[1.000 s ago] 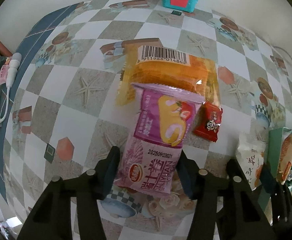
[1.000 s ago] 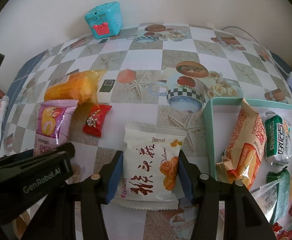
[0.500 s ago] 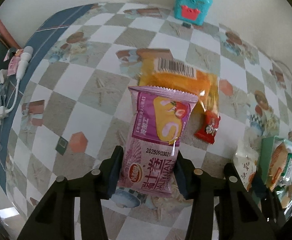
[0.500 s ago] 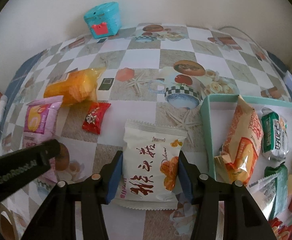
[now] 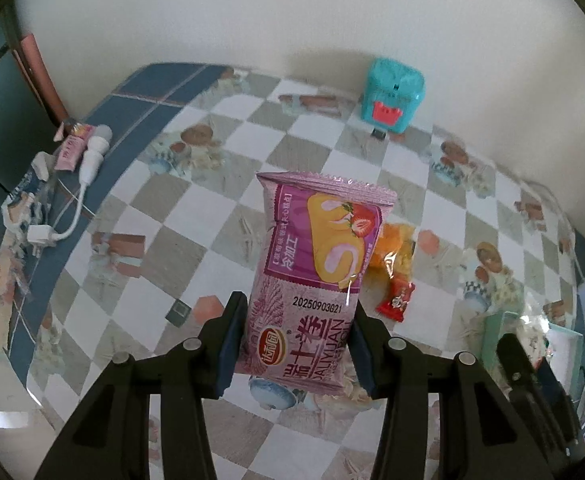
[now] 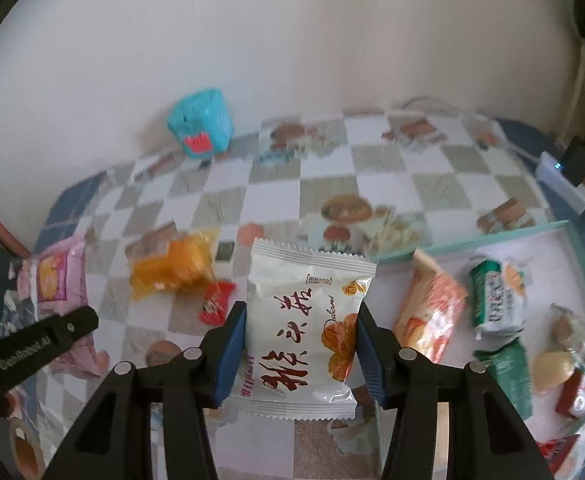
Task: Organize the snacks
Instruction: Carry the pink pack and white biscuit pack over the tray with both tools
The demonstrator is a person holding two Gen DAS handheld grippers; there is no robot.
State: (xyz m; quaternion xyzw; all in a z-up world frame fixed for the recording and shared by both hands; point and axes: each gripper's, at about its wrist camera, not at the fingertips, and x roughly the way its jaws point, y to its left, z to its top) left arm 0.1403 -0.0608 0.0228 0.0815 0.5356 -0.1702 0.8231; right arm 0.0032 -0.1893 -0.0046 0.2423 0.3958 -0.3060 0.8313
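Note:
My left gripper point(image 5: 297, 342) is shut on a purple cake-roll packet point(image 5: 316, 272), which hangs clear above the checkered tablecloth. My right gripper point(image 6: 300, 350) is shut on a white packet with red lettering point(image 6: 304, 328), also lifted off the table. An orange packet point(image 6: 172, 270) and a small red candy point(image 6: 214, 306) lie on the cloth to the left in the right wrist view. A teal-rimmed tray point(image 6: 492, 236) at the right holds several snacks, among them an orange-and-white bag point(image 6: 432, 304) and a green packet point(image 6: 496, 300). The left gripper's black body point(image 6: 40, 346) and its purple packet point(image 6: 56, 276) show at the left edge.
A turquoise toy box point(image 5: 392, 96) stands at the wall at the back. A white cable with plugs point(image 5: 72, 200) and small packets lie on the blue border at the left. A black device and white box point(image 6: 568, 168) sit at the far right edge.
Both grippers have risen with their packets, which left the table. The left jaws closed tighter on the purple packet. Both views now tilt up and show more wall.

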